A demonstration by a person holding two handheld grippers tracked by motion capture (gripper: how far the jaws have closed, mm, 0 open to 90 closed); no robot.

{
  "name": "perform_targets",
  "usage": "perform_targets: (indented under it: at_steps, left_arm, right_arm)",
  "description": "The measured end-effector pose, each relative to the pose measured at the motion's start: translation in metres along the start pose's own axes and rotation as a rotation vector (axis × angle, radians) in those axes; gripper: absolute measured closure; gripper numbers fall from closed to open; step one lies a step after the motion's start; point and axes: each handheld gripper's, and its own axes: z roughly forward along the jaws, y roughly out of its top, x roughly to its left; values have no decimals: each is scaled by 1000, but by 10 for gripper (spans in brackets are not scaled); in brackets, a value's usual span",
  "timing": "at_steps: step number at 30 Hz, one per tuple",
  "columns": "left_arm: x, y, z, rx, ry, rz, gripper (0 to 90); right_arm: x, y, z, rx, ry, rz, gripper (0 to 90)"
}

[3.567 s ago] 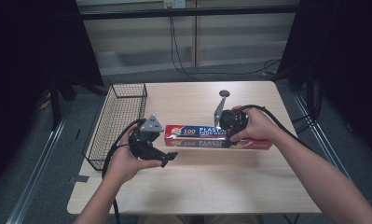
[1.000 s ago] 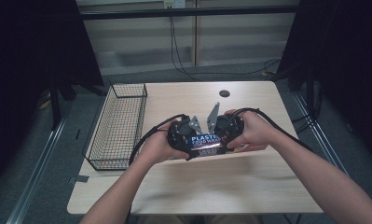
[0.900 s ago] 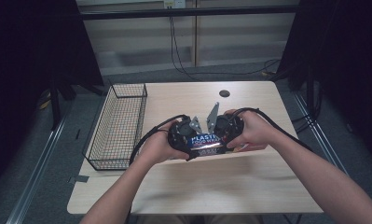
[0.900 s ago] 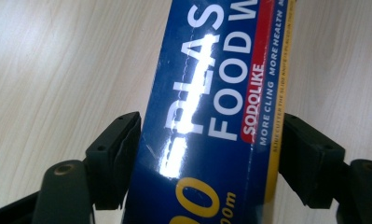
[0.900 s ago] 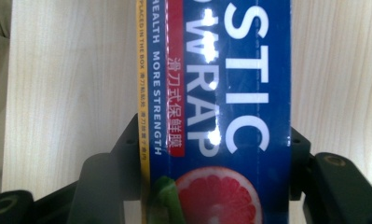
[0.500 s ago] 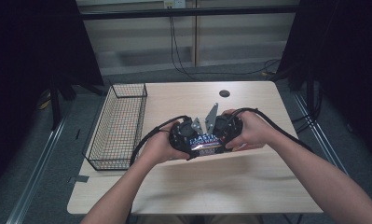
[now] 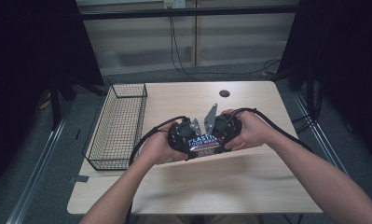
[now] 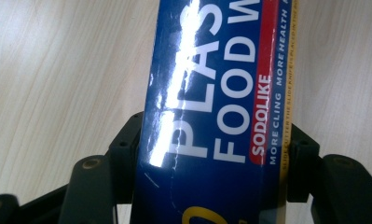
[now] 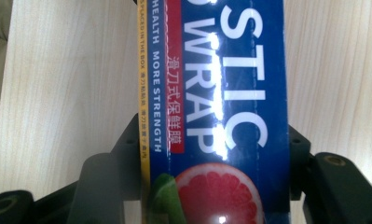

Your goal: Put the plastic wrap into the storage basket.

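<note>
plastic wrap box (image 7: 201, 142) clamped between both tongs, lifted just above the table (image 7: 249, 186).

long axis spanning straight from left tongs (image 7: 181, 138) to right tongs (image 7: 221, 130), one end inside each pair of jaws; left jaws just closed onto the box's narrow sides, right jaws pressed on the other end. equally near both hands. wire basket (image 7: 116, 128) off beyond the left tongs, well apart. counted: one box, one basket, two tongs.

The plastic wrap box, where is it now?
In the high view the plastic wrap box sits mid-table, right of the wire basket, clamped between the left gripper and right gripper.
</note>
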Motion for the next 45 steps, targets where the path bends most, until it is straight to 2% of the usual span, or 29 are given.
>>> perform_targets:
  at_steps: [2,4,6,7,9,10,13,14,15,17,18,20,21,22,26,27,29,30,31,32,33,35,37,38,39,40,43,44,45]
  left_arm:
    - [-1,-1,2,-17,0,-18,396]
    - [1,-1,1,1,-11,8,396]
    - [0,-2,2,-13,-3,-5,396]
    - [1,-1,1,7,-9,10,395]
    - [-1,-1,2,-8,-2,-10,393]
    - [0,-1,1,11,-4,9,388]
    - [1,0,1,20,-2,21,385]
    - [1,0,0,22,-6,21,385]
    - [1,0,1,19,0,15,379]
    - [-1,1,3,-7,4,-12,378]
    - [0,2,2,13,6,12,378]
    - [0,3,1,21,5,17,382]
    - [-3,3,4,-15,12,-23,389]
    - [-4,3,3,8,21,0,403]
    - [-7,4,2,27,19,-8,415]
    - [-13,5,5,-8,12,-69,420]
    - [-15,5,5,-9,10,-79,422]
    - [-19,5,8,-64,25,-132,423]
    - [-21,5,9,-80,22,-162,423]
    - [-21,5,9,-80,22,-162,425]
    - [-14,4,-1,28,17,-52,425]
    - [-13,4,-3,42,6,-61,426]
    - [-14,3,-3,33,14,-69,429]
    - [-17,1,1,-15,20,-149,429]
    - [-17,1,1,-15,20,-149,429]
    - [-7,-1,-6,55,18,-61,430]
    - [-6,-5,-8,68,20,-86,431]
    - [-5,-7,-8,75,17,-92,432]
    - [-7,-9,-8,69,24,-107,432]
  right_arm:
    - [1,0,0,0,-2,3,429]
    - [1,0,0,1,-2,3,429]
    - [1,0,-1,-5,1,1,429]
    - [1,0,-1,-7,-1,-1,429]
    - [1,1,-1,-4,2,8,429]
    - [1,1,-1,-6,-3,-11,429]
    - [1,1,-1,-9,-3,-12,429]
    - [3,1,-2,-8,-1,18,429]
    - [1,1,-2,-31,-18,-14,428]
    - [1,1,-3,-35,-14,-11,428]
    - [1,2,-3,-34,-5,-10,428]
    - [2,2,-4,-27,-8,-6,428]
    - [1,2,-4,-35,-13,-16,428]
    - [2,1,-4,-29,-7,-15,427]
    - [1,1,-3,-23,0,-27,423]
    - [1,1,-3,-19,24,-38,420]
    - [1,1,-3,-22,24,-47,417]
    - [3,1,-2,-13,27,-34,412]
    - [4,2,-2,-16,30,-30,409]
    - [3,2,-1,-30,17,-39,401]
    - [2,2,-2,-30,28,-28,397]
    - [3,3,-2,-38,33,-9,374]
    - [2,4,-2,-51,20,-6,319]
    - [2,4,-3,-51,16,15,293]
    - [1,4,-3,-60,8,18,248]
    - [1,4,-4,-68,-4,39,202]
    - [-3,1,-5,-66,-31,38,156]
    - [-5,-1,-7,-75,-43,66,83]
    - [-5,-1,-7,-75,-43,66,83]
